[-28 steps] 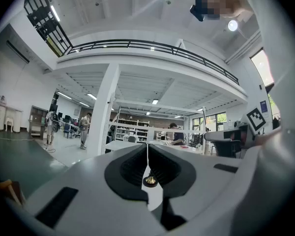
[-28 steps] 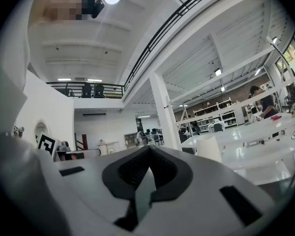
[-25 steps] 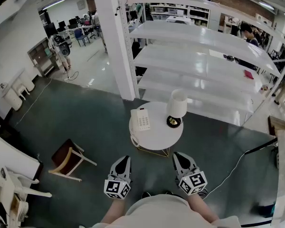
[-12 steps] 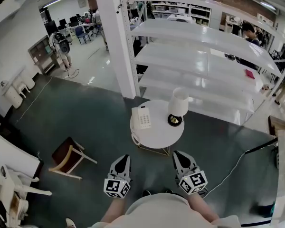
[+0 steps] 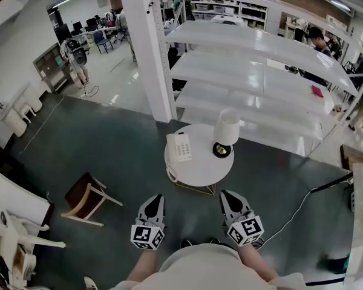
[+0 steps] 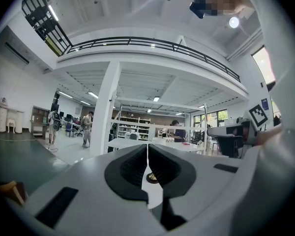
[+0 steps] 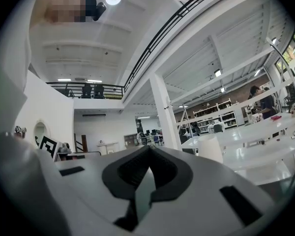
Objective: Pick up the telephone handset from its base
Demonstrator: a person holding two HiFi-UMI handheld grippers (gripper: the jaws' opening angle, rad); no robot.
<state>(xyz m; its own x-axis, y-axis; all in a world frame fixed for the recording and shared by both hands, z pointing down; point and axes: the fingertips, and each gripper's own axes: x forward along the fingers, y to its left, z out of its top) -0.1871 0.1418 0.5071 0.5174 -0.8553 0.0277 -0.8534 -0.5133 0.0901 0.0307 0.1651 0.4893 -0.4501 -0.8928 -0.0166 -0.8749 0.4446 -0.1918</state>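
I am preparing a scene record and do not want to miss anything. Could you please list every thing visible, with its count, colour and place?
Round white side table: one, white, on the dark floor ahead of the person.
White push-button telephone: one, white, on the left part of the table, handset on its base.
Table lamp with white shade: one, white with a dark base, on the right part of the table.
Wide white shelving rack: one, white, behind the table.
Square white pillar: one, white, left of the rack.
Tipped wooden chair: one, pale wood with a dark red seat, on the floor at left.
Black cable: one, black, on the floor at right.
Left gripper: one, grey, jaws together, empty.
Right gripper: one, grey, jaws together, empty.
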